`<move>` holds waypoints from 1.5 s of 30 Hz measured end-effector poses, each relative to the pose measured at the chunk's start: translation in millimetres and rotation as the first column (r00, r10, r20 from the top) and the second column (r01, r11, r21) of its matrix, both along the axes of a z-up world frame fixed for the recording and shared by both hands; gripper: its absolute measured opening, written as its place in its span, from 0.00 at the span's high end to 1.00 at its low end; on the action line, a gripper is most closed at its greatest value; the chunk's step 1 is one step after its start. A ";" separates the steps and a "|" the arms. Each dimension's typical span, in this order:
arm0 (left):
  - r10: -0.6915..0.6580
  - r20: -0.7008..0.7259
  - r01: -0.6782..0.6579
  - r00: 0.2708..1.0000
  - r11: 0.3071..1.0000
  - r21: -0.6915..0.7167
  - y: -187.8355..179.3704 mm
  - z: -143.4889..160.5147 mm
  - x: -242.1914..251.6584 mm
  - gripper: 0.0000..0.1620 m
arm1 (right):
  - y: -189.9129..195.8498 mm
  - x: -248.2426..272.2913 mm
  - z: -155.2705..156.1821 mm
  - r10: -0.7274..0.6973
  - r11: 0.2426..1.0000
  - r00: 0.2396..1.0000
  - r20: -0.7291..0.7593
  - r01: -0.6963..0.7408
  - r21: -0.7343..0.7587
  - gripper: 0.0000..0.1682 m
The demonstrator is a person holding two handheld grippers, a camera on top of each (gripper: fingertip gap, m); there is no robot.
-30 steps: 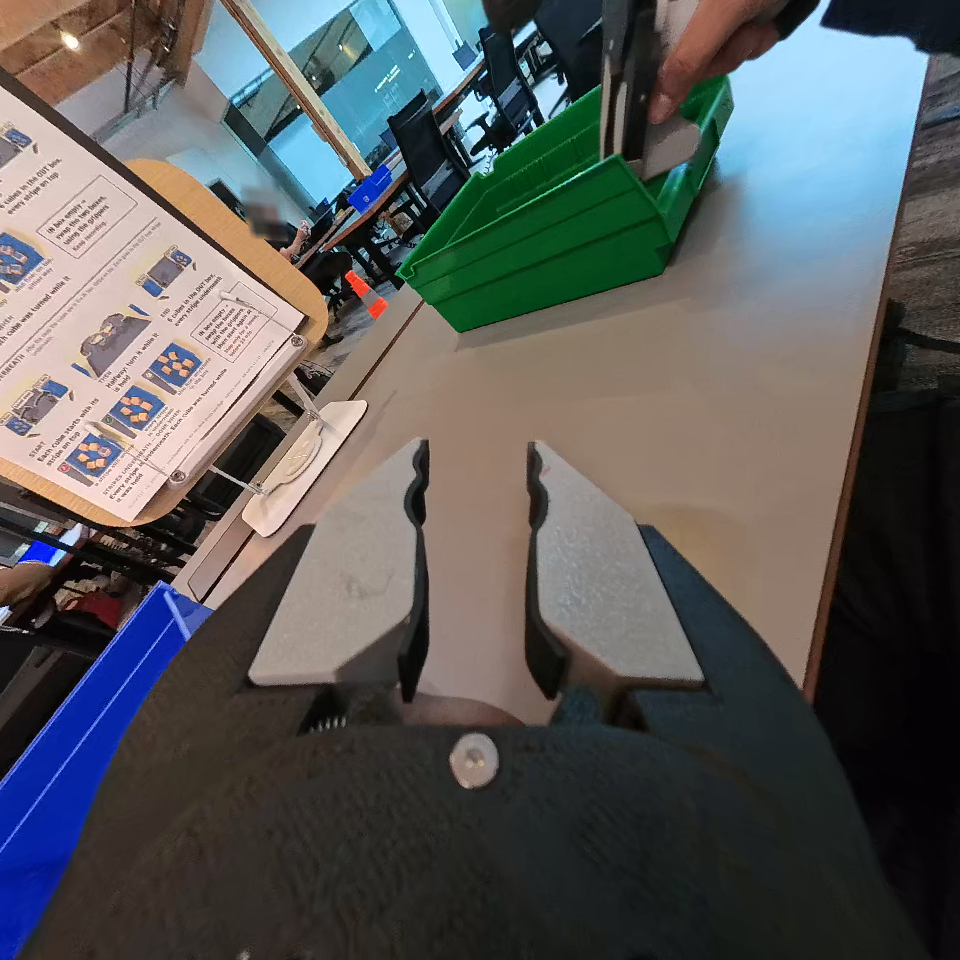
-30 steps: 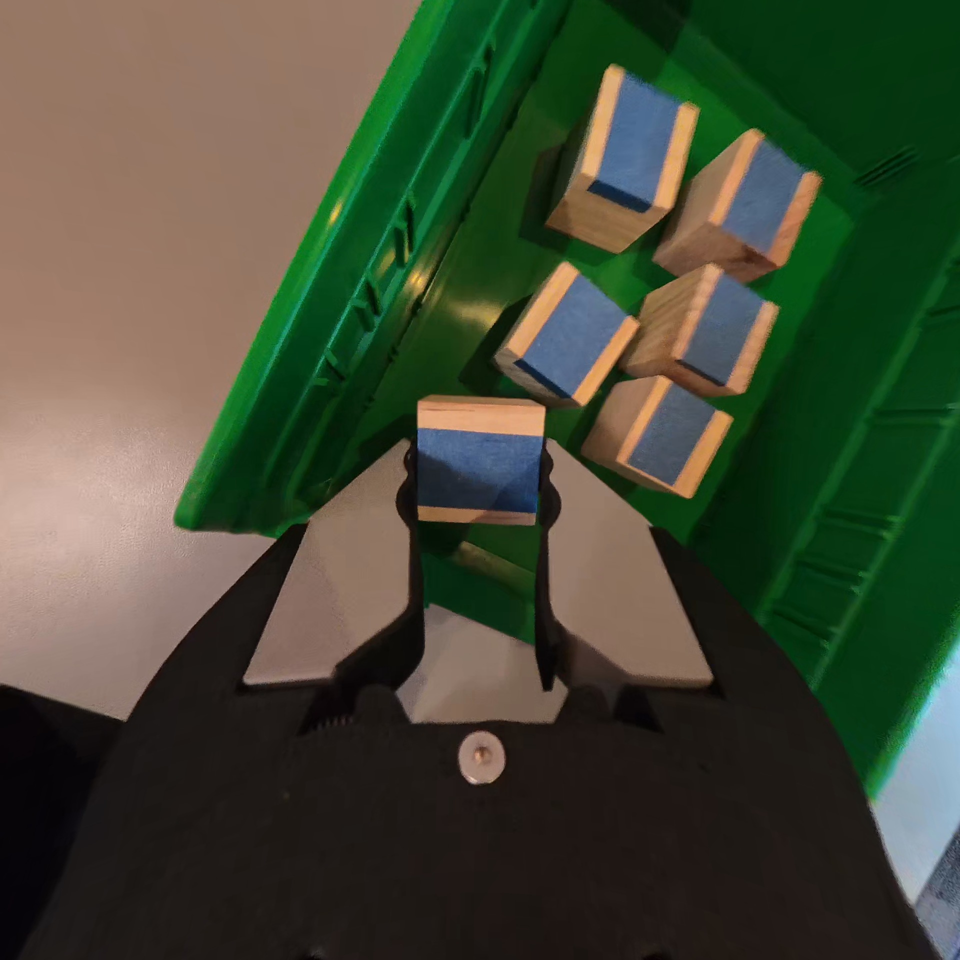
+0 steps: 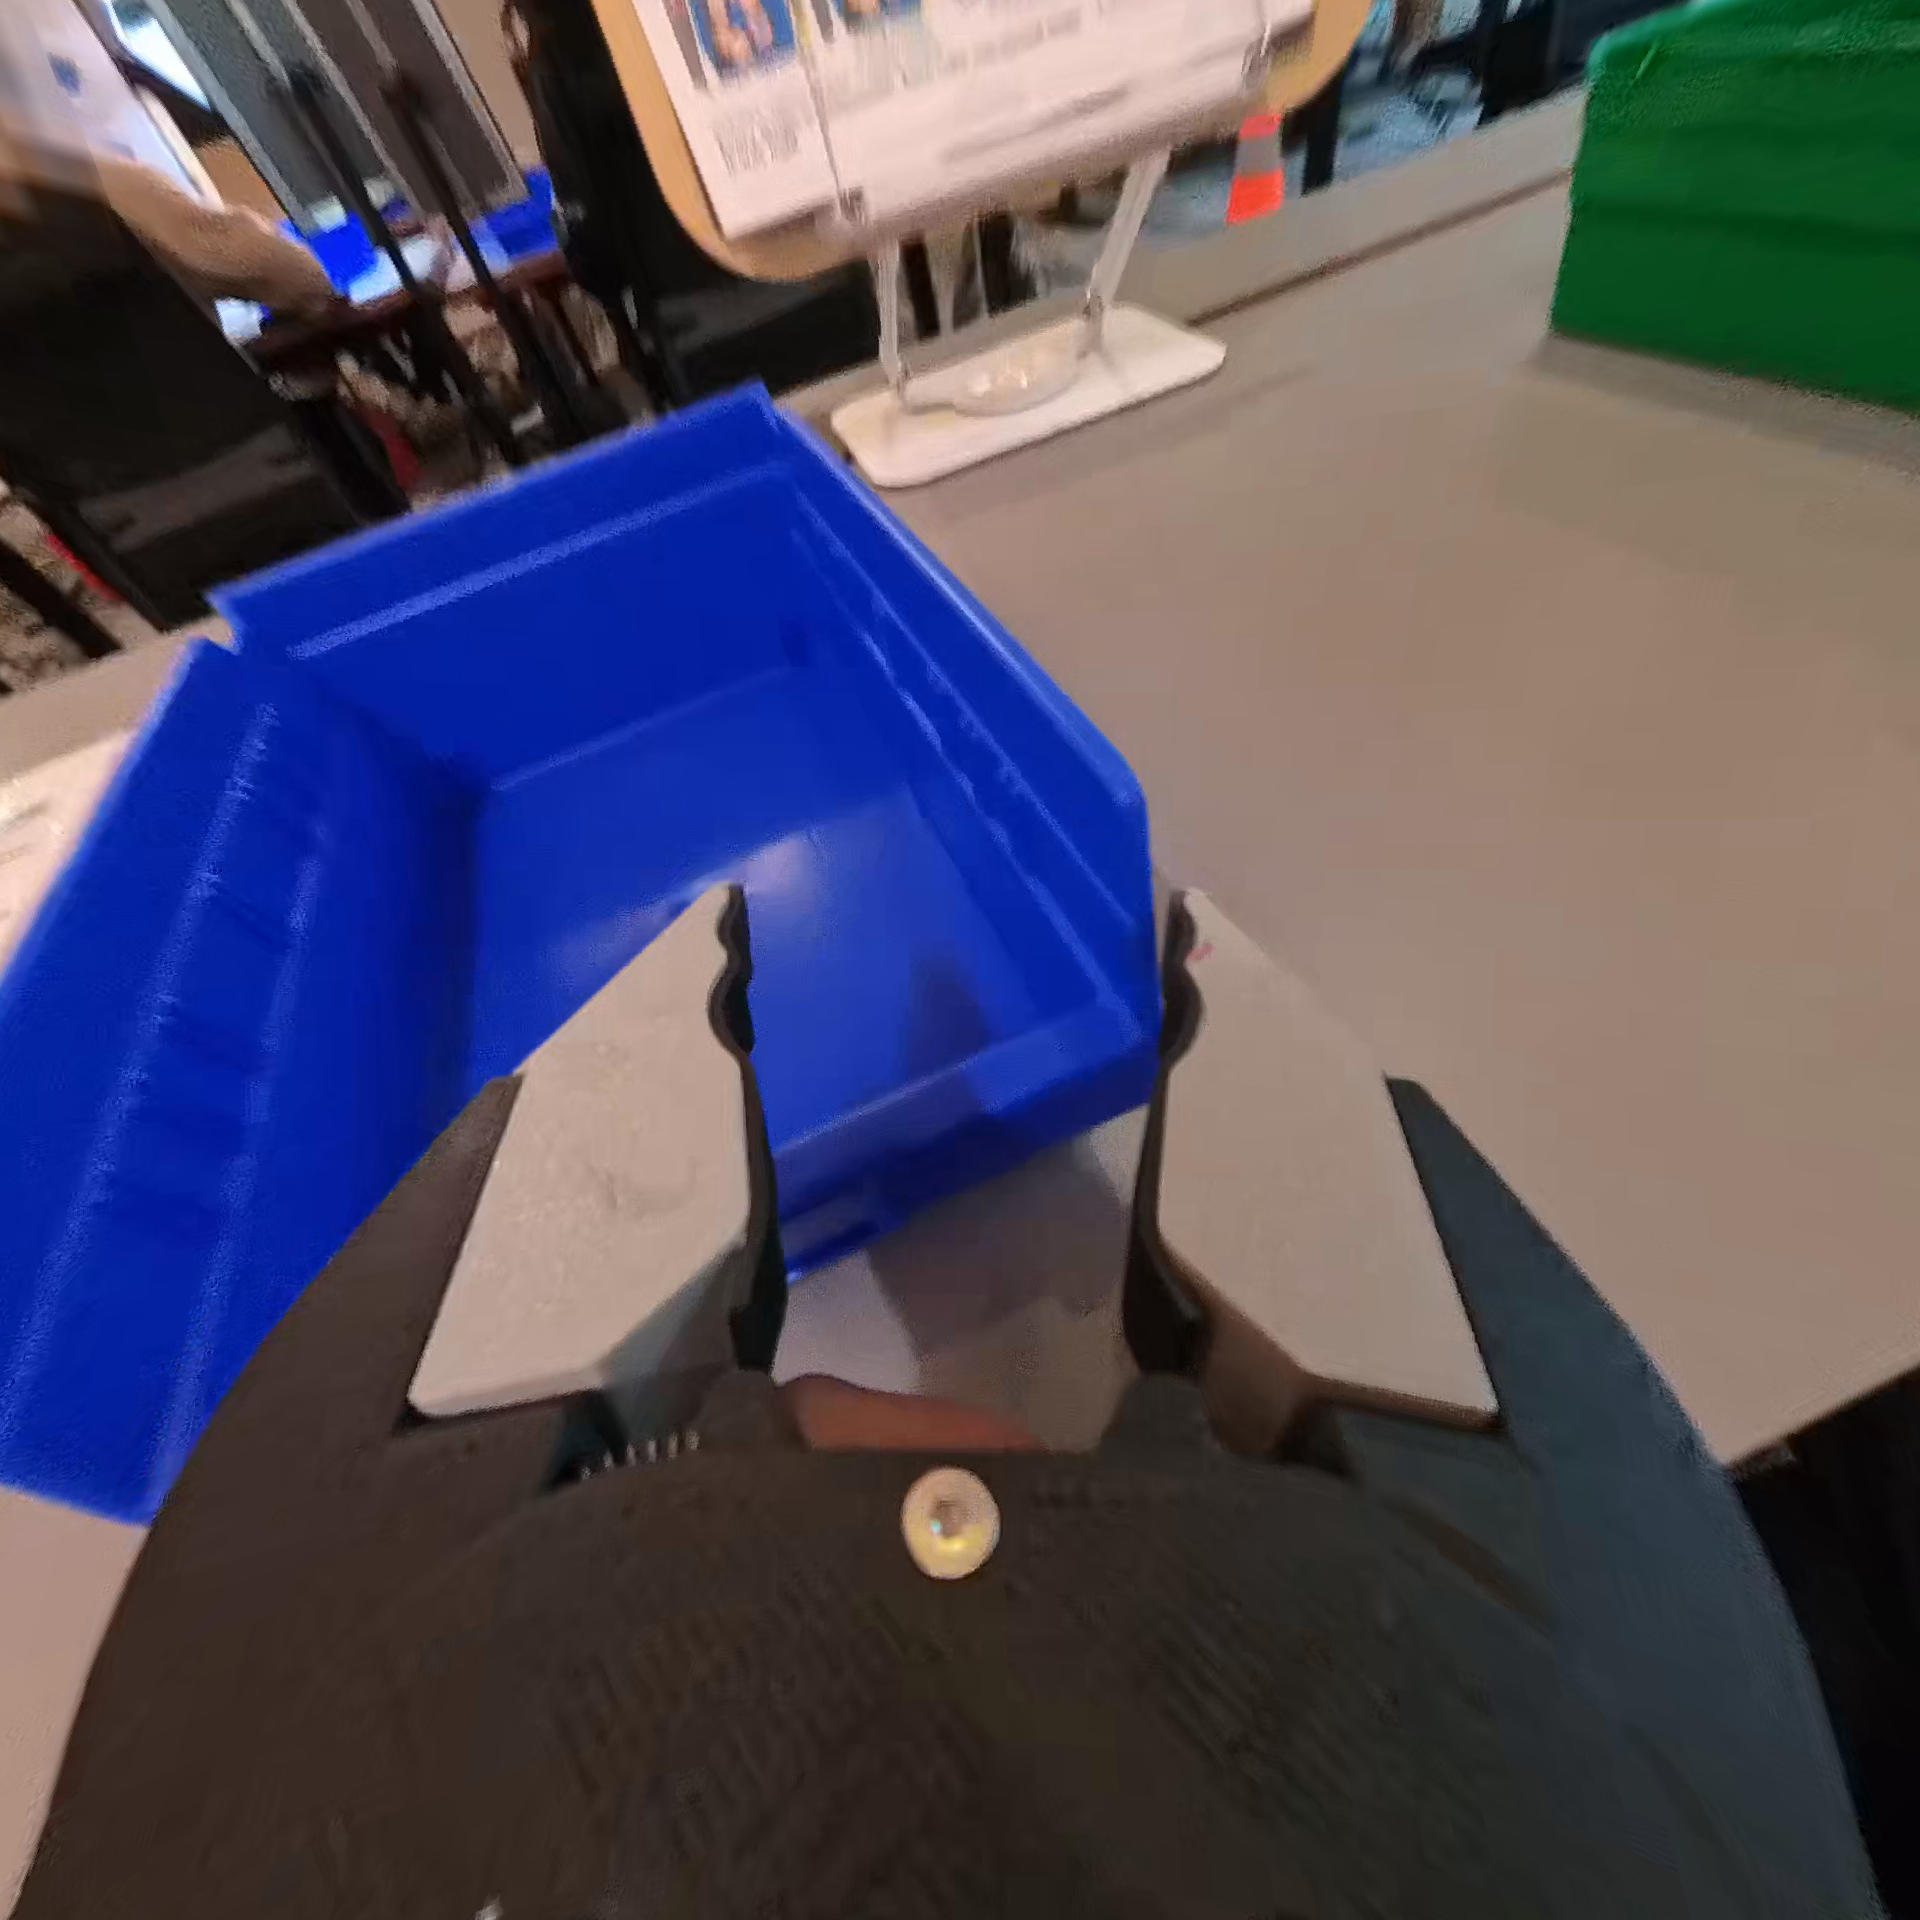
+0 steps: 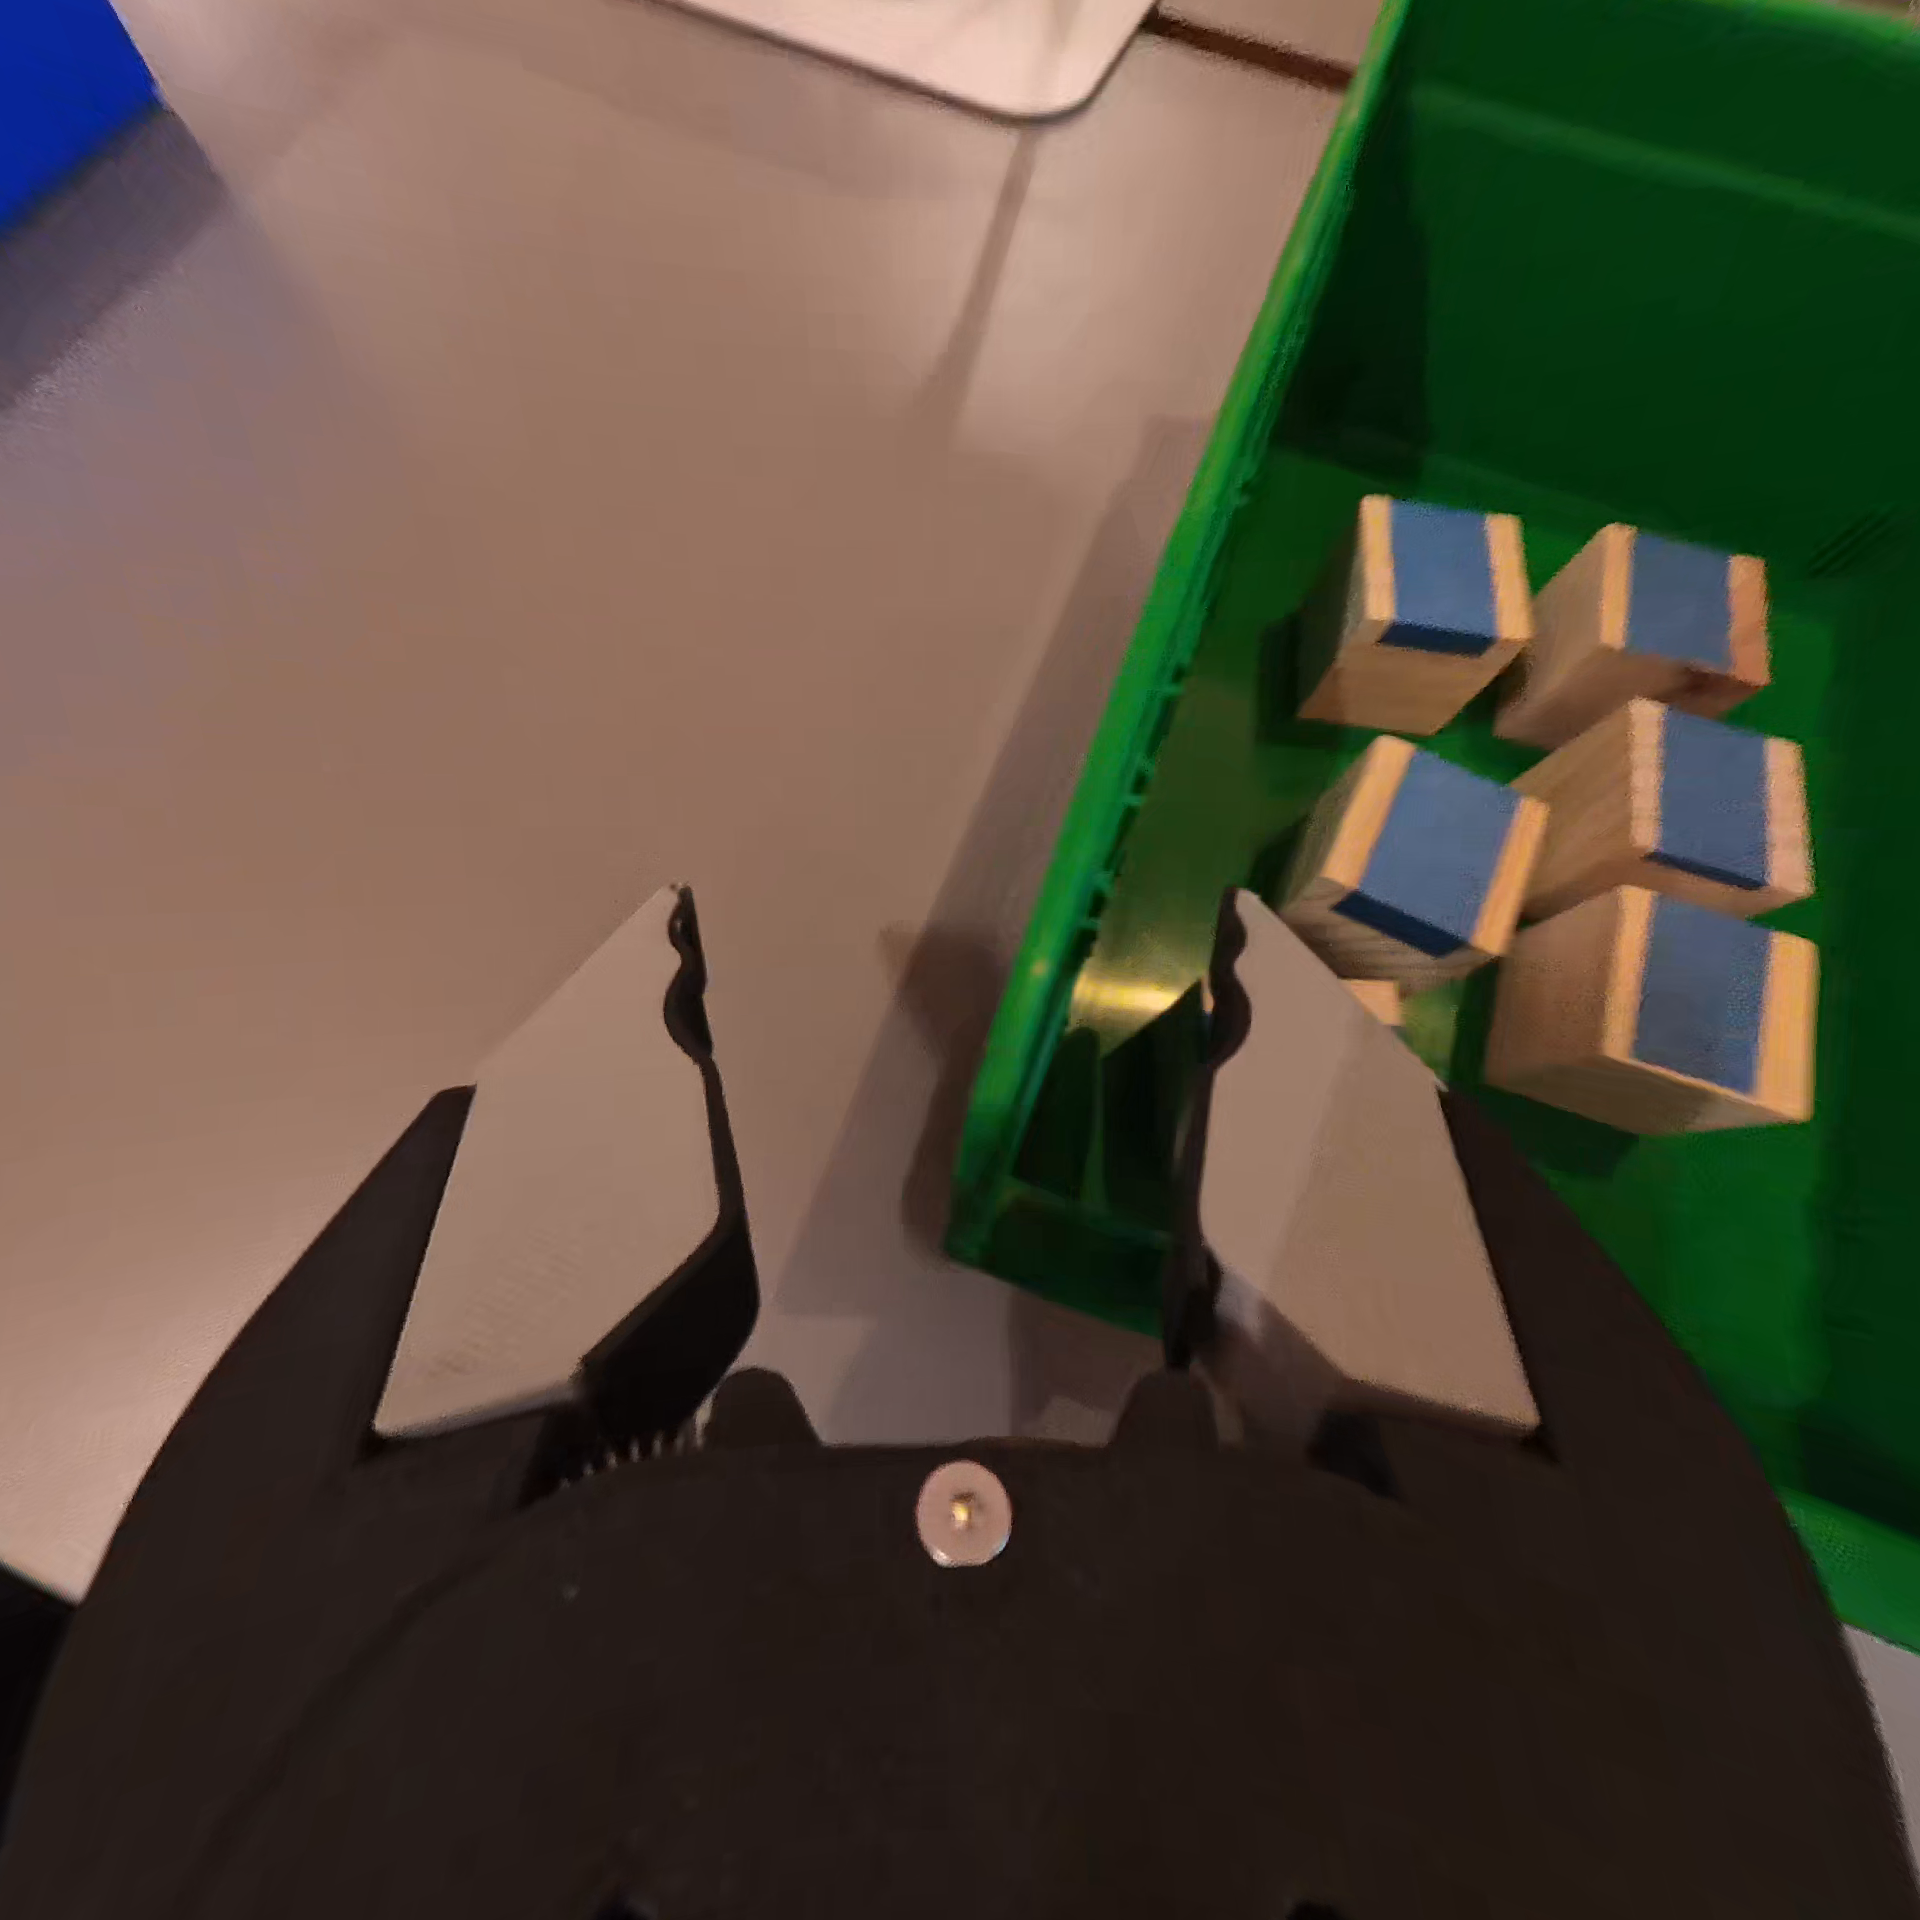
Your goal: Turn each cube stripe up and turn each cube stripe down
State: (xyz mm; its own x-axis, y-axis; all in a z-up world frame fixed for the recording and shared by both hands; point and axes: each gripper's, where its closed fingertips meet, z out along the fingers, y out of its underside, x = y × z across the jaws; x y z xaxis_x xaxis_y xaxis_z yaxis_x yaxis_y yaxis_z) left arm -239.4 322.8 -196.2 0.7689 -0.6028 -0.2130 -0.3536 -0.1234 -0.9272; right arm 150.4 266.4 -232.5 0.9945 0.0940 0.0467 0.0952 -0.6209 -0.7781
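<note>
In the left wrist view, the left tool (image 3: 951, 956) has its jaws spread apart with nothing between them, and it hangs above the near right corner of a blue bin (image 3: 582, 831) that stands on the grey tabletop (image 3: 1455, 727). The inside of this bin shows only its blue floor. Ahead of the tool, at the far edge of the tabletop, an instruction board (image 3: 987, 114) stands on a white base, and to the far right a part of the green bin (image 3: 1745, 197) is seen, blurred. In the right wrist view, the right tool (image 4: 956, 935) is also wide open and grips nothing; its left finger is over the bare tabletop (image 4: 623, 520) and its right finger is over the green bin (image 4: 1195, 727), with the bin's wall between them. Ahead and to the right of this tool, five wooden cubes (image 4: 1423, 862) lie close together on the bin's floor, each with its blue stripe facing up.
</note>
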 end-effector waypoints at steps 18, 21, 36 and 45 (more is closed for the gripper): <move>0.056 0.098 -0.054 0.994 0.998 -0.017 27.3 32.0 -17.7 0.99 | -2.4 -17.1 3.7 -0.149 0.988 0.968 0.203 0.139 0.062 0.98; 0.063 0.131 -0.067 0.989 0.997 0.027 19.4 53.6 -36.7 0.99 | 1.2 -57.4 4.2 -0.151 0.988 0.967 0.206 0.141 0.066 0.99; 0.142 0.222 -0.198 0.965 0.946 0.258 -27.7 137.8 -126.9 0.98 | 98.8 -407.3 12.7 0.203 0.979 0.978 -0.048 -0.202 0.030 0.74; 0.143 0.290 -0.238 0.946 0.916 0.323 -53.3 163.3 -171.0 0.99 | 29.3 -447.2 116.6 0.504 0.841 0.860 -0.086 -0.465 0.277 0.75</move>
